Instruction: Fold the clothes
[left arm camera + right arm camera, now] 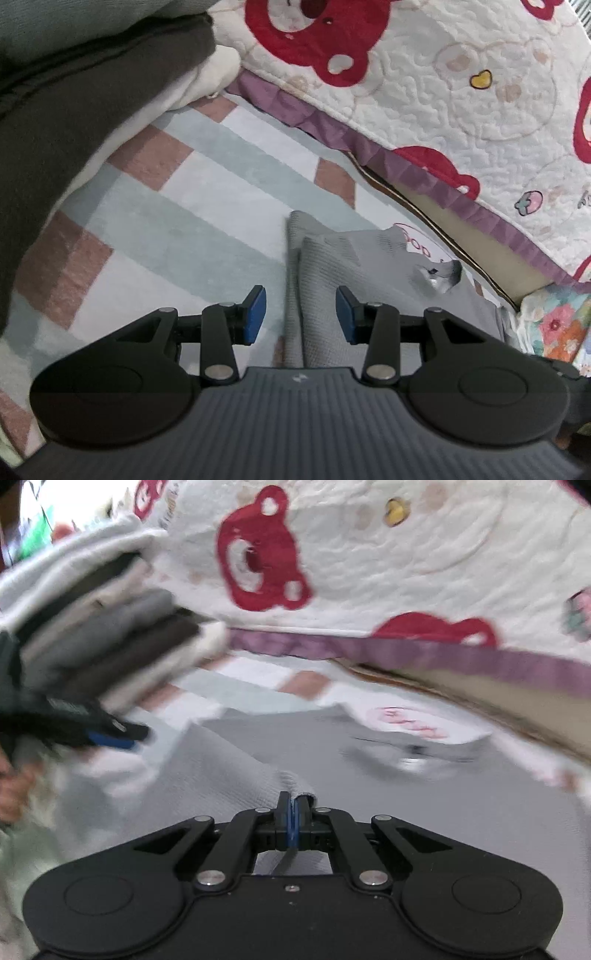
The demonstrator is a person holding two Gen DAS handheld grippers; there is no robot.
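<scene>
A grey knit garment (328, 273) with a white printed patch lies on the checked rug (192, 206). In the left wrist view my left gripper (301, 314) is open above the garment's folded left edge, with its blue pads either side of the edge and holding nothing. In the right wrist view my right gripper (293, 812) is shut on a raised pinch of the grey garment (258, 760). The left gripper (110, 738) shows blurred at the left of that view.
A stack of folded clothes (74, 122) sits on the rug at the left; it also shows in the right wrist view (110, 635). A bed with a white bear-print quilt (443, 85) and purple trim borders the rug on the far right.
</scene>
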